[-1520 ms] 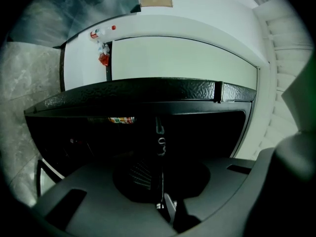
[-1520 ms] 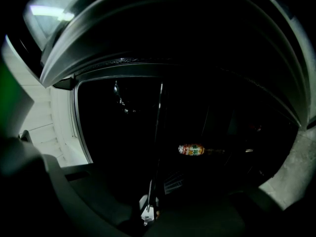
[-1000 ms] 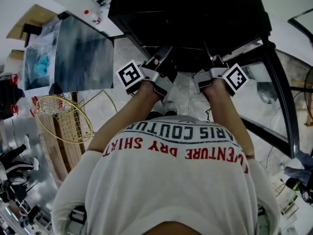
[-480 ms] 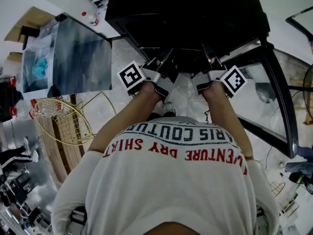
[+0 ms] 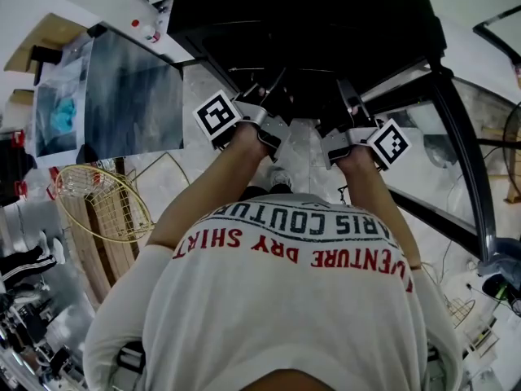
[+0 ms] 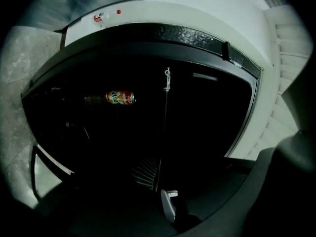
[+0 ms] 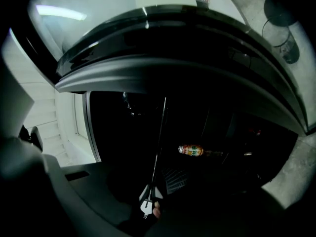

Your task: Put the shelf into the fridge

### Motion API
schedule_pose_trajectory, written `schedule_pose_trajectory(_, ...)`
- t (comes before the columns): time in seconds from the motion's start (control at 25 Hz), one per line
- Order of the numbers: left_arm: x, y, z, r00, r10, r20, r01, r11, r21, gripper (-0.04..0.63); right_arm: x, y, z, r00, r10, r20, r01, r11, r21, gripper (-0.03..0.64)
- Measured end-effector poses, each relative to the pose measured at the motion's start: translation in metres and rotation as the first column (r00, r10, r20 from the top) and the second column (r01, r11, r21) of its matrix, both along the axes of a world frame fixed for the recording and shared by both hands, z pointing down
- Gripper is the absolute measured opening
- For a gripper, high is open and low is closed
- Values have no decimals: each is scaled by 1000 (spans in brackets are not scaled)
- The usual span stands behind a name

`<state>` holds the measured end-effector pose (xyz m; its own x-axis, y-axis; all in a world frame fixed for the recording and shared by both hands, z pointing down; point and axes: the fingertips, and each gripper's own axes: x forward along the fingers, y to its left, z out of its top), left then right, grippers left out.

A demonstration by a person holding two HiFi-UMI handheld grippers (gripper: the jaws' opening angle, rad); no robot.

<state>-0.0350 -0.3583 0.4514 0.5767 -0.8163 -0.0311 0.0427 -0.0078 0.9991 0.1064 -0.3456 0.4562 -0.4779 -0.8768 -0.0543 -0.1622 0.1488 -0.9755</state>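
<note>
A black fridge (image 5: pixel 309 23) stands open in front of me, its inside very dark. Both grippers reach into its mouth, the left gripper (image 5: pixel 273 108) and the right gripper (image 5: pixel 342 120) side by side. In the left gripper view a dark wire shelf (image 6: pixel 166 112) shows edge-on as a thin line rising from my left gripper (image 6: pixel 168 206), with a patch of its grid lower down. The right gripper view shows the same shelf (image 7: pixel 159 142) running up from my right gripper (image 7: pixel 148 204). Each gripper is shut on the shelf's edge. Most of the shelf is lost in shadow.
A bottle with an orange label (image 6: pixel 120 98) (image 7: pixel 191 150) lies inside the fridge. The glass fridge door (image 5: pixel 460 145) hangs open at the right. A round gold wire basket (image 5: pixel 102 202) and a large grey panel (image 5: pixel 134 96) are at the left.
Both grippers have moved a little forward and up, deeper into the fridge's mouth, with the shelf still held. The left marker cube has risen slightly.
</note>
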Motion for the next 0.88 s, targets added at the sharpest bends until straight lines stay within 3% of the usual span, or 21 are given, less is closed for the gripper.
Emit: schedule_pose_trajectory(0.88, -5, -51, 1, 994, -109, -1, 109, 994, 24, 46, -1, 21, 25, 992, -62, -114, 54, 996, -68, 38)
